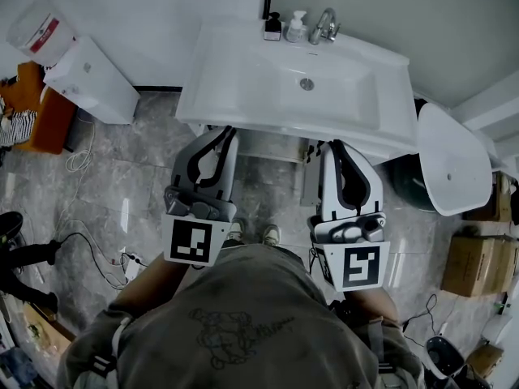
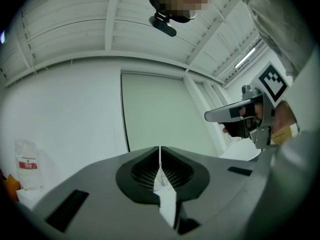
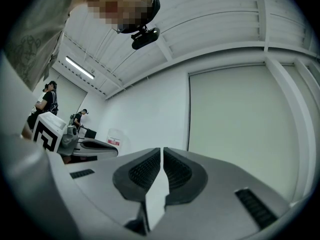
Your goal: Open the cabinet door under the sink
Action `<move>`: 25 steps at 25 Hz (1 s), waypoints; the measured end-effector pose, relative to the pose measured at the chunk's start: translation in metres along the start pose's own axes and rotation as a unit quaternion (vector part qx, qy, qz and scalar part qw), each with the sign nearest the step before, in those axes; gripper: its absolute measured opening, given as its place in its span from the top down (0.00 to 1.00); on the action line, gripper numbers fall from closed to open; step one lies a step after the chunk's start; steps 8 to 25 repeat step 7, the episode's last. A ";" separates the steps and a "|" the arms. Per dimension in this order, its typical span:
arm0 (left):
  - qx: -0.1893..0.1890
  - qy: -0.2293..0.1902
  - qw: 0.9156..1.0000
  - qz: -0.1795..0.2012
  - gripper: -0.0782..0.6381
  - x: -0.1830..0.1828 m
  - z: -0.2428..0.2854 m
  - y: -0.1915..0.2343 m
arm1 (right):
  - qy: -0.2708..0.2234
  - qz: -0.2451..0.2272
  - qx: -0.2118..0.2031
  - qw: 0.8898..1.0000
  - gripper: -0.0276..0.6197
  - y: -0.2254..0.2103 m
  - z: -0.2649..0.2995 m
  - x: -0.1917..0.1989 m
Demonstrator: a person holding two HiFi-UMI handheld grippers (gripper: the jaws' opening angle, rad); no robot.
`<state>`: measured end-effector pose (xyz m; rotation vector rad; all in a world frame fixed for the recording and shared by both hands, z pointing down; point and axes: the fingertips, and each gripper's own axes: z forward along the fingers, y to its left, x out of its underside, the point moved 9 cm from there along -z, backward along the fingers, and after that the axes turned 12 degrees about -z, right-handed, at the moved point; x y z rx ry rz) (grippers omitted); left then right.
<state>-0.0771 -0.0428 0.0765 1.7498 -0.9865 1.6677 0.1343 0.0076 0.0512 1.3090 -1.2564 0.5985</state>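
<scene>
The person stands facing the white sink (image 1: 243, 79) with both forearms bent up in front of the chest, one gripper in each hand. The marker cubes sit near the body and the jaws reach forward.

In the head view, the left gripper (image 1: 227, 130) and the right gripper (image 1: 332, 143) are side by side and roughly parallel. Their tips lie just at the front rim of the sink, with a gap between the two. Both are tipped upward: each gripper view looks at the white wall, a pale panel (image 3: 235, 129) and the ribbed ceiling.

The jaws of the left gripper (image 2: 160, 149) are pressed together, leaving only a hairline slit between the ribbed pads, and they grip nothing. The jaws of the right gripper (image 3: 162, 149) are likewise closed to a thin slit and empty.

The cabinet (image 1: 272, 146) shows only as a grey strip under the sink's front rim, between the two grippers and below their tips. From this steep angle I cannot tell how its door stands, and neither gripper touches it.

A faucet (image 1: 324, 24) and two small bottles (image 1: 284, 27) stand at the back of the sink. The person's shoes (image 1: 253, 233) rest on the marbled floor (image 1: 138, 185) below the grippers.
</scene>
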 end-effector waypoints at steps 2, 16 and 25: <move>-0.003 -0.005 1.000 0.002 0.86 -0.002 -0.002 0.000 | 0.000 0.000 0.002 1.000 0.90 -0.001 -0.001 -0.001; 0.001 -0.012 1.000 0.017 0.86 -0.005 -0.007 -0.003 | 0.002 0.004 0.004 1.000 0.90 0.001 -0.003 -0.003; 0.001 -0.012 1.000 0.017 0.86 -0.005 -0.007 -0.003 | 0.002 0.004 0.004 1.000 0.90 0.001 -0.003 -0.003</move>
